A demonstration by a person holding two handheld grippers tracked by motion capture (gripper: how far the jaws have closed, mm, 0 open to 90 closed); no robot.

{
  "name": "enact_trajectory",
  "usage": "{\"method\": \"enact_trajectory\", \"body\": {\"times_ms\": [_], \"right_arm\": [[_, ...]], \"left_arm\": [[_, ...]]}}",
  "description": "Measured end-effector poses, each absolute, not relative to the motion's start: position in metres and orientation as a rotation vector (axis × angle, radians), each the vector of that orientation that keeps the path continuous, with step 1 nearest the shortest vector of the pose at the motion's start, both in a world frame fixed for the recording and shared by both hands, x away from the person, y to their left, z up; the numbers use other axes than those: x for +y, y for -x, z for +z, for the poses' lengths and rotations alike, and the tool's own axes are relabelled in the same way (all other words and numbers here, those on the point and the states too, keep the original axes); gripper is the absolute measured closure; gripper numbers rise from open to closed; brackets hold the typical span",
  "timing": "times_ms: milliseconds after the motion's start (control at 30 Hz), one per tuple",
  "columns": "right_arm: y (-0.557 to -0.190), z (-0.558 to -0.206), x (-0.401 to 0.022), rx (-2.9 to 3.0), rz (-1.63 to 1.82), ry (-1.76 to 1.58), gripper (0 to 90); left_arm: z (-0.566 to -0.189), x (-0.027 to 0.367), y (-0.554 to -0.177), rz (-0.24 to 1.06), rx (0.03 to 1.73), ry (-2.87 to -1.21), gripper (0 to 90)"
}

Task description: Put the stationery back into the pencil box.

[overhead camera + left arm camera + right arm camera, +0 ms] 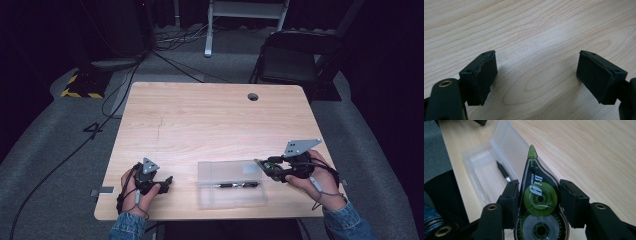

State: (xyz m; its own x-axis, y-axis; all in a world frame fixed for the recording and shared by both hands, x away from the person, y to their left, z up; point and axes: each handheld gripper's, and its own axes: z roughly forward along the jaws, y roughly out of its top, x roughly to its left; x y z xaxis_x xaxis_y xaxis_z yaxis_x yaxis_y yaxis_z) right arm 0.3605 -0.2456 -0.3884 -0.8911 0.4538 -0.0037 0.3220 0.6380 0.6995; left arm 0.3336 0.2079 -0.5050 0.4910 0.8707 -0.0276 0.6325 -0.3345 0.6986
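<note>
We see a wood counter [210, 120] w/ a round cable hole [253, 96]; black folding chair [290, 57] behind, hazard-striped base [80, 87] on the floor at far left.

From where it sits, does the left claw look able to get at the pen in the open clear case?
Probably yes. The left claw is open and empty, the clear case lies open beside it, and the pen sits uncovered. The right claw holds the correction tape at the case's far end.

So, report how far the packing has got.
Done: a black pen lies in the open clear plastic case. In hand: the right claw grips a green correction tape dispenser near the case. Left: placing it inside; the left claw waits open.
</note>
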Motion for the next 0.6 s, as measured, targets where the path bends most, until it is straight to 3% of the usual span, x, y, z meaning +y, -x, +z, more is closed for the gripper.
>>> {"method": "enact_trajectory", "body": {"times_ms": [600], "right_arm": [[-0.351, -0.415, -0.207, 2.849, 1.024, -0.441, 52.0]], "left_arm": [[-0.505, 0.208, -0.334, 0.467, 1.232, -2.084, 17.3]]}}
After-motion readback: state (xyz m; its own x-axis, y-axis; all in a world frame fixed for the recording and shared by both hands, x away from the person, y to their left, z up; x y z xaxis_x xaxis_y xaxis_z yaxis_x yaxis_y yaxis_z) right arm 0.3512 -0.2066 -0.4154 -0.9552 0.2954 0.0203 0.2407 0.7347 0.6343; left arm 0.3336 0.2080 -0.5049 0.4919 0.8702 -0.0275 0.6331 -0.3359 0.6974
